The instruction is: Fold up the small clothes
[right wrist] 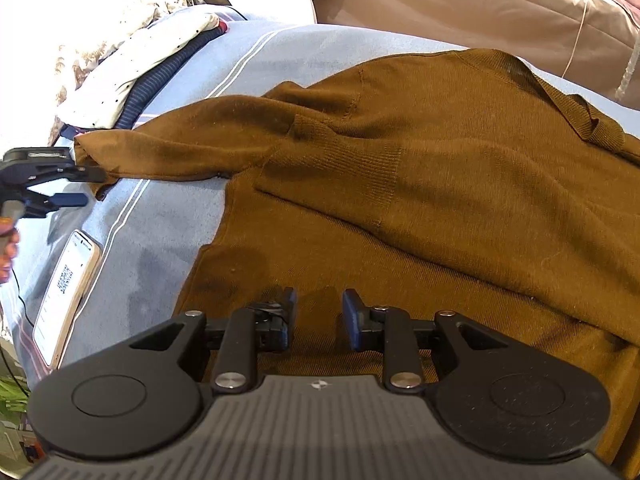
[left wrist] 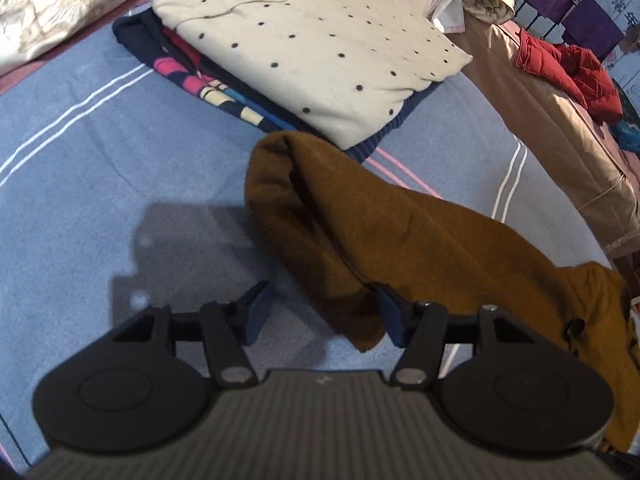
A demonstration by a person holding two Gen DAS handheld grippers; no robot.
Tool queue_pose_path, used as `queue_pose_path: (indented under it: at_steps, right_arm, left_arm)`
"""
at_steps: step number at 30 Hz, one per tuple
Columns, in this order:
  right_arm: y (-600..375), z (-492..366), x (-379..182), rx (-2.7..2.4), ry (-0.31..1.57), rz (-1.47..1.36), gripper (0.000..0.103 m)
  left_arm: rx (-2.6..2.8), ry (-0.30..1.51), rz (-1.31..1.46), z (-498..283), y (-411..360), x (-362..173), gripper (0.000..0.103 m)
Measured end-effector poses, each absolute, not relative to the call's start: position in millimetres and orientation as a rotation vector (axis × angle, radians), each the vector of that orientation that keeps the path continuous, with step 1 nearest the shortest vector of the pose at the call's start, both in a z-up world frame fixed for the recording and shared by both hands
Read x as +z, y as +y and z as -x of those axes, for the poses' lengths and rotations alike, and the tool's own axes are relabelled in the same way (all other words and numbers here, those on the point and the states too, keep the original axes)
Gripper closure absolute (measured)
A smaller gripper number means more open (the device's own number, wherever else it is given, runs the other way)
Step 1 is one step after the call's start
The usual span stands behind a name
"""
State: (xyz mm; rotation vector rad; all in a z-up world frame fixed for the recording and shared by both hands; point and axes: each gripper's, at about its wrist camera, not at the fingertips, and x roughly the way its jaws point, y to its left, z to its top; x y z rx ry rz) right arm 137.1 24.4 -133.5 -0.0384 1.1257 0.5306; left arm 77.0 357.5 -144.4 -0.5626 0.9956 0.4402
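Sleeve-fold step: left gripper (left wrist: 320, 314) jaws released around brown knit sweater (right wrist: 440, 168) cuff; right gripper (right wrist: 319, 316) jaws apart, empty; next, clench the cuff.

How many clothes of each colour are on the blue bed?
Brown: 1, the sweater
Cream with dots: 1, the folded top
Dark striped: 1, the folded piece under the top
Total: 3
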Motion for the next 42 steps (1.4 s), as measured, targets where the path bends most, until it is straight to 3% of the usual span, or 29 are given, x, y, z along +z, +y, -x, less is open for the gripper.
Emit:
queue_pose_path:
  at_steps: [1,2,3,9,13,19,27,30,34,35,36,42]
  right_arm:
    - [24,-136,-133,0.53,1.125,0.037,0.058]
    - [23,-135,-132,0.528,1.125,0.034,0.058]
    - [22,-134,-132,0.523,1.125,0.029,0.058]
    - [4,-126,-130,0.486,1.115,-0.005,0.058]
    - [-12,-118,-129,0.456,1.119,-0.03,0.058]
    - [-44,-104,-121,0.411,1.101,-0.053,0.058]
    - [-109,-87,-115,0.283,1.091,-0.098,0.058]
    - [-137,-83,-114,0.212,1.087,-0.112,0.056]
    - [-163,-86,-114,0.151,1.066,-0.119,0.053]
    - [-166,-87,-114,0.146,1.059,-0.126,0.053]
    - [-169,-89,-114,0.148,1.051,-0.134,0.053]
    - [-145,-98,-109,0.308,0.94,-0.061,0.053]
  left_arm:
    - [0.45,0.994,0.532,-79,355,-144,0.079]
    - [0.452,0.985,0.534,-79,356,-142,0.092]
    - [0.458,0.97,0.559,-79,361,-139,0.098]
    - [0.479,0.805,0.441,-81,364,-78,0.098]
    - [0.367,0.736,0.337,-113,321,-37,0.098]
    - [0.059,0.74,0.307,-161,182,-25,0.098]
    - [-0.315,0.876,0.22,-173,-27,-74,0.097]
    - [-0.36,0.967,0.187,-164,-66,-102,0.083]
    - [-0.341,0.977,0.12,-144,-73,-114,0.017]
    - [-0.325,0.982,0.1,-139,-70,-116,0.01]
    - [-0.309,0.998,0.094,-134,-66,-118,0.004]
    - [-0.232,1.064,0.112,-105,-15,-123,0.004]
